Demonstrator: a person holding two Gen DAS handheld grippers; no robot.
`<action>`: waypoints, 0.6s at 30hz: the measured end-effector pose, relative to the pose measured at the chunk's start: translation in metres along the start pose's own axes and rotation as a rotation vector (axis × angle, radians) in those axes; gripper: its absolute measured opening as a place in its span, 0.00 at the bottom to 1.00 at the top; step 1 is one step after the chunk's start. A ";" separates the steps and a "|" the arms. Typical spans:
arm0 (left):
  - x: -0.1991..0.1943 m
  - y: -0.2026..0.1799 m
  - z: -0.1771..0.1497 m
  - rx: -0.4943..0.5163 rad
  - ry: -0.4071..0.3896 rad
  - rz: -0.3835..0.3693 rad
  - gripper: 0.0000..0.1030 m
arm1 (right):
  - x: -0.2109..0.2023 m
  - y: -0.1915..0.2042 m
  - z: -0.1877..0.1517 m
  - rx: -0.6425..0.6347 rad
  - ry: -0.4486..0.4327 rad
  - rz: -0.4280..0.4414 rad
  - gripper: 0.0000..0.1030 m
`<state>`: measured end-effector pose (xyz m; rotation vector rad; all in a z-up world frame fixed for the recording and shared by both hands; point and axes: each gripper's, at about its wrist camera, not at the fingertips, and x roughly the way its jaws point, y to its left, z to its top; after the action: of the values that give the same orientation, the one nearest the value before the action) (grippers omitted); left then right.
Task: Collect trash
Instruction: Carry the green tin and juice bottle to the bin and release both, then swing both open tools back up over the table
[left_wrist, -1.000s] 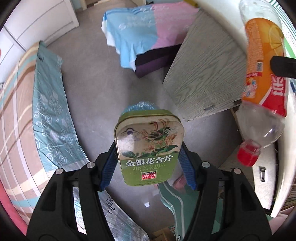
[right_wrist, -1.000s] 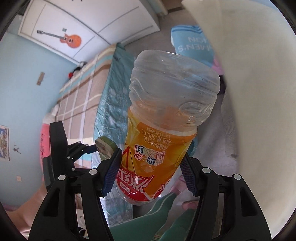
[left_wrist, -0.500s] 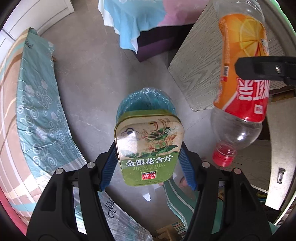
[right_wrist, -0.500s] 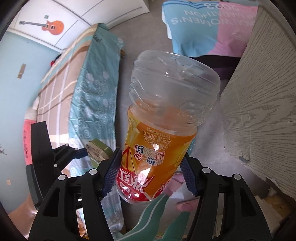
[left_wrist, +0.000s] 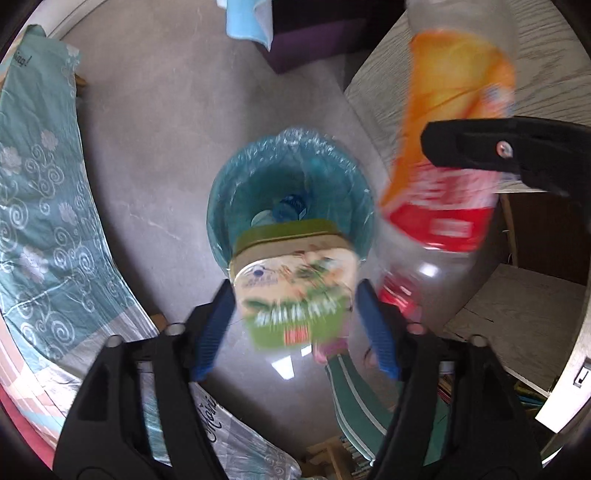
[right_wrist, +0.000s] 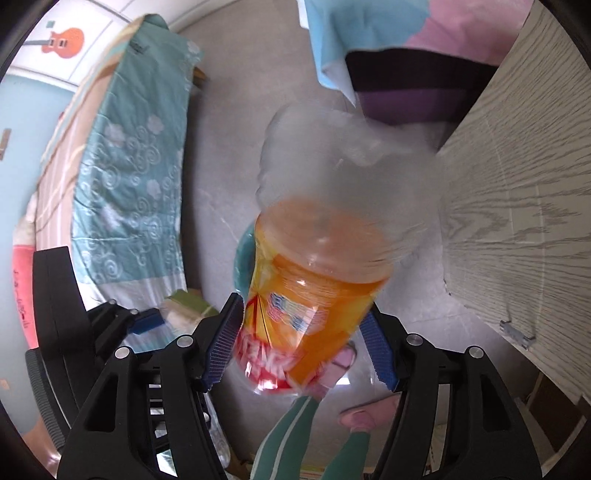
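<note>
A green flower-printed tin (left_wrist: 295, 291) is blurred between the blue pads of my left gripper (left_wrist: 294, 286), whose jaws are opening; narrow gaps show on both sides of it. Straight below stands a round bin with a blue liner (left_wrist: 229, 177) and some trash inside. The clear bottle with an orange and red label (right_wrist: 317, 280), red cap down, is blurred and tilted between the pads of my right gripper (right_wrist: 303, 306), whose jaws are also opening. In the left wrist view the bottle (left_wrist: 443, 158) hangs by the bin's right rim. The bottle hides most of the bin (right_wrist: 243, 258) in the right wrist view.
A bed with a teal patterned sheet (left_wrist: 44, 203) runs along the left. A wood-grain desk panel (right_wrist: 517, 203) stands close on the right. A stool under a blue and pink cloth (right_wrist: 369, 33) is beyond the bin. The person's green trouser legs and pink slippers (right_wrist: 354, 413) are below.
Both grippers have sunk toward the bin, which now looks much larger. Both pairs of jaws have widened. The tin and the bottle, sharp before, now blur and tilt between the pads.
</note>
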<state>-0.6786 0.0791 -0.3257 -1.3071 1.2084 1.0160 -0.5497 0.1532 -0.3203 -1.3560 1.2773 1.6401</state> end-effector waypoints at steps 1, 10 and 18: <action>0.001 0.000 0.001 0.001 -0.003 0.018 0.75 | 0.003 -0.002 0.000 0.010 0.013 -0.006 0.67; -0.008 0.000 -0.002 0.003 -0.018 0.017 0.78 | -0.011 -0.015 -0.006 0.045 -0.002 0.026 0.70; -0.021 -0.002 -0.012 0.011 -0.042 0.025 0.84 | -0.038 -0.018 -0.018 0.053 -0.033 0.065 0.73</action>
<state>-0.6798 0.0689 -0.3033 -1.2590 1.2000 1.0479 -0.5178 0.1453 -0.2887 -1.2629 1.3490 1.6543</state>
